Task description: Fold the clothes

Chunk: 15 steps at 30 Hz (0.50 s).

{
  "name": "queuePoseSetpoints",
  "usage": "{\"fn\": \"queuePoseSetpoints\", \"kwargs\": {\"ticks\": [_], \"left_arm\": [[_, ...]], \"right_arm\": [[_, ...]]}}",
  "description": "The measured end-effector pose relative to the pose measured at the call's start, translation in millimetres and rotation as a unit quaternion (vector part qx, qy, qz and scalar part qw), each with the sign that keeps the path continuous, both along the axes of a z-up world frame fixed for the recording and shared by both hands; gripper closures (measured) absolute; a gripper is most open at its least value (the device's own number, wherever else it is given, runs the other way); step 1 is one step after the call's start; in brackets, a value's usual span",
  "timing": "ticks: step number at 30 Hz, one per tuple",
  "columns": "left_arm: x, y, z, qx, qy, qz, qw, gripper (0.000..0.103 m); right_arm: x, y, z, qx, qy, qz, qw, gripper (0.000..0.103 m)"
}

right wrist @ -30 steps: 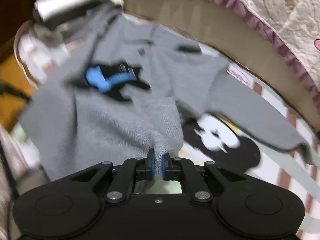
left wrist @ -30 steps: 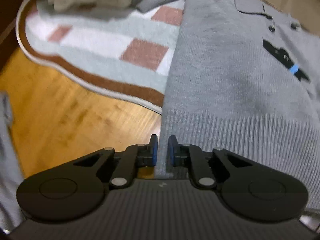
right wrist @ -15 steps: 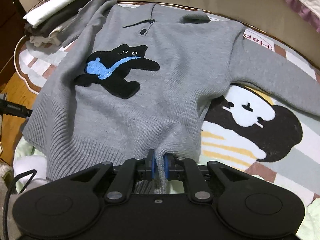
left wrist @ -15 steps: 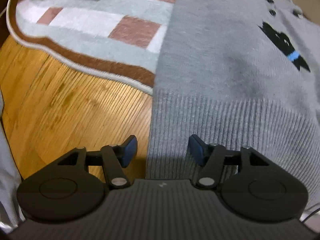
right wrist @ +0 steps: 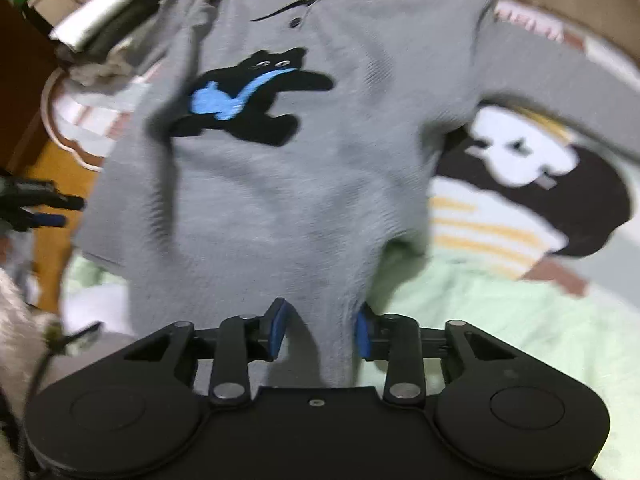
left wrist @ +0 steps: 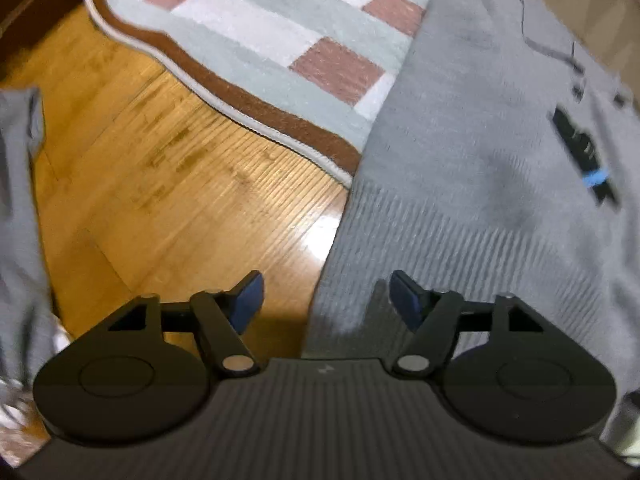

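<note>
A grey knit sweater [right wrist: 304, 184] with a black cat and blue patch on the chest lies spread face up on a patterned rug, collar far, ribbed hem near. My right gripper [right wrist: 320, 330] is open, its blue pads either side of the hem's right corner. My left gripper [left wrist: 326, 298] is open over the hem's left corner [left wrist: 360, 280], which lies partly on the wooden floor. The left gripper also shows at the left edge of the right wrist view [right wrist: 44, 210]. The right sleeve [right wrist: 560, 92] stretches out to the right.
The rug [left wrist: 280, 40] has pink and pale checks and a brown border; a cartoon figure [right wrist: 540, 184] is printed on its right part. Folded clothes [right wrist: 108, 20] are stacked at the far left. Wooden floor [left wrist: 180, 180] lies left. A grey garment [left wrist: 20, 200] hangs at left.
Both grippers were shut on the sweater's hem a second ago. The left opened first, then the right; the sweater now lies flat and both grippers have drawn back slightly.
</note>
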<state>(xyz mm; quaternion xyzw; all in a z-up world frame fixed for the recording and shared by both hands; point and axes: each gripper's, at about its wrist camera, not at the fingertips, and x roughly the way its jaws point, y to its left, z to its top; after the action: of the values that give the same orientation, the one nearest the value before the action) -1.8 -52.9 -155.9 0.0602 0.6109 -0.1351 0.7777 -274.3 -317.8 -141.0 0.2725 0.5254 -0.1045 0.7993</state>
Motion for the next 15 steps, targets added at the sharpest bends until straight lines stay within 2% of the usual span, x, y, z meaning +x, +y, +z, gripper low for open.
{"fn": "queuePoseSetpoints", "kwargs": {"ticks": [1,3,5,6,7,8,9,10,12,15], "left_arm": [[-3,-8,-5,0.005,0.006,-0.021,0.9997,0.03],[-7,-20,-17,0.01,0.018,-0.053,0.9984,0.029],[-8,-27,-24,0.023,0.003,-0.065,0.9976,0.021],[-8,-30,-28,0.03,-0.004,-0.07,0.9971,0.021],[-8,-34,-30,0.033,-0.011,-0.077,0.9964,0.032],[-9,-35,-26,0.008,-0.009,-0.091,0.9958,0.072],[-10,-36,-21,-0.014,-0.009,-0.104,0.9944,0.086],[-14,-38,-15,-0.007,-0.028,-0.115,0.993,0.09],[-25,-42,3,0.035,-0.095,-0.146,0.9841,0.092],[-19,-15,52,-0.01,-0.162,-0.098,0.9818,0.093]], "right_arm": [[2,0,-3,0.014,-0.006,-0.001,1.0,0.055],[6,3,-11,0.023,-0.011,-0.002,1.0,0.054],[11,6,-18,0.031,-0.016,-0.003,0.999,0.054],[13,8,-19,0.03,-0.023,0.002,0.999,0.054],[13,9,-19,0.03,-0.032,0.007,0.999,0.06],[14,10,-19,0.028,-0.041,0.012,0.999,0.08],[14,10,-18,0.023,-0.051,0.014,0.998,0.083],[14,9,-17,0.019,-0.061,0.016,0.998,0.084],[12,4,-9,0.021,-0.079,0.011,0.997,0.085],[11,-10,13,0.032,-0.101,0.028,0.994,0.086]]}}
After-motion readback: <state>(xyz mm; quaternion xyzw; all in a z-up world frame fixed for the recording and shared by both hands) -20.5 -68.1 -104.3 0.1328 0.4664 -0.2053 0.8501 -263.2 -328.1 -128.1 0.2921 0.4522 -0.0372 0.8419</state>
